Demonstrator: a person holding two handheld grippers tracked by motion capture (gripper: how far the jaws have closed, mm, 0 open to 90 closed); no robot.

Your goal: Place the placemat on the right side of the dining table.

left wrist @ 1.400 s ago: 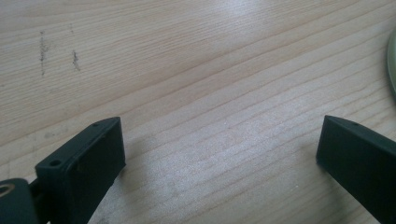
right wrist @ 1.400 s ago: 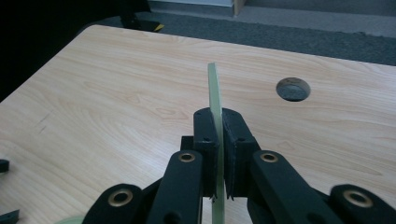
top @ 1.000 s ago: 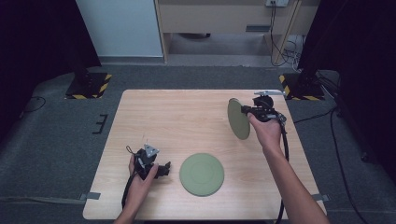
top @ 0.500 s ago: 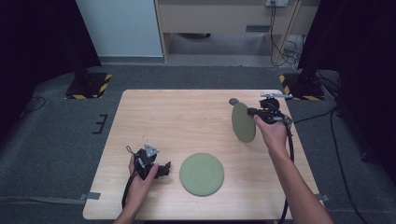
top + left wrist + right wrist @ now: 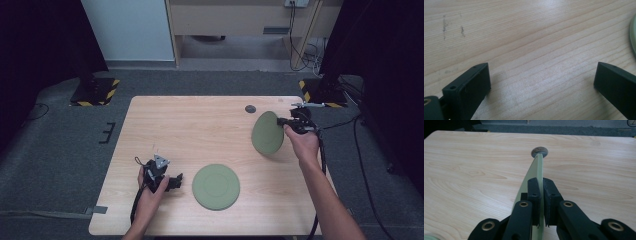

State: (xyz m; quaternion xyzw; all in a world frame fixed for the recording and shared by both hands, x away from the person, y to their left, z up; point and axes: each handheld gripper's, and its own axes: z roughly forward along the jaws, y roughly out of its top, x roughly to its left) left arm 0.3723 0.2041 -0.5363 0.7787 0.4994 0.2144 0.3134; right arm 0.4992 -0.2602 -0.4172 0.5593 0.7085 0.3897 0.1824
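Note:
My right gripper is shut on the rim of a green plate, which hangs on edge above the table's right side. In the right gripper view the plate runs edge-on between the pads, pointing away from me. A second green plate lies flat near the front middle of the wooden table. My left gripper rests low on the table just left of that flat plate, its jaws wide open around bare wood, with the plate's edge at the far right.
A small dark round disc sits in the tabletop near the back edge, ahead of the held plate. Grey carpet surrounds the table, and stands with yellow-black feet are at both back corners.
My right hand has carried the held plate toward the front and slightly down, away from the back right corner. The left gripper and the flat plate have stayed put.

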